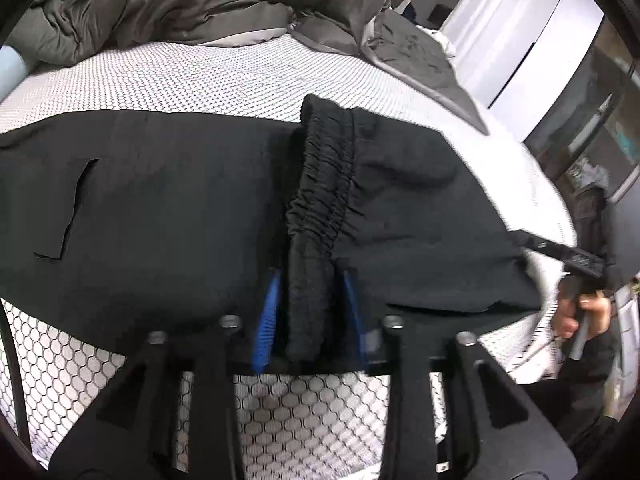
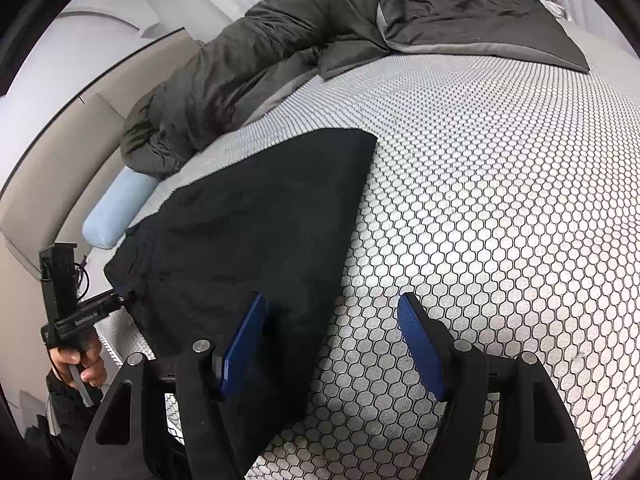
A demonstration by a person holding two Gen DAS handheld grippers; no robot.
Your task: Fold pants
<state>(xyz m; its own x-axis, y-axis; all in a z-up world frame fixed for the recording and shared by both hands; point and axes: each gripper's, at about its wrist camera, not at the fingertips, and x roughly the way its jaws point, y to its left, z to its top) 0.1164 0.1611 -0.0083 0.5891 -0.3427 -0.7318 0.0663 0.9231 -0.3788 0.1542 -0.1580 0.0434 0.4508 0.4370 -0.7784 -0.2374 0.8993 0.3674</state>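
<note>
left gripper (image 1: 310,312) is clamped on the gathered elastic waistband (image 1: 324,184) of the black pants (image 1: 160,208), its blue pads pressing the bunched fabric from both sides at the near edge of the bed. right gripper (image 2: 332,340) has its jaws wide apart, empty; its left pad sits over the edge of the dark cloth while the other hangs over the bare honeycomb-patterned mattress cover (image 2: 500,200). in the right wrist view the pants lie as a flat black panel with a clean corner pointing up the bed, which suggests at least one fold is already laid; in the left wrist view the waistband end seems doubled over the rest, so the job looks to be partway, with a further fold and some smoothing probably left. a crumpled grey-green duvet (image 2: 280,52) is heaped along the far side, and a pale blue bolster (image 2: 116,208) lies by the headboard, both well apart from the pants, so nothing seems to block the fold; the mattress edge close under the grippers is the one limit.
</note>
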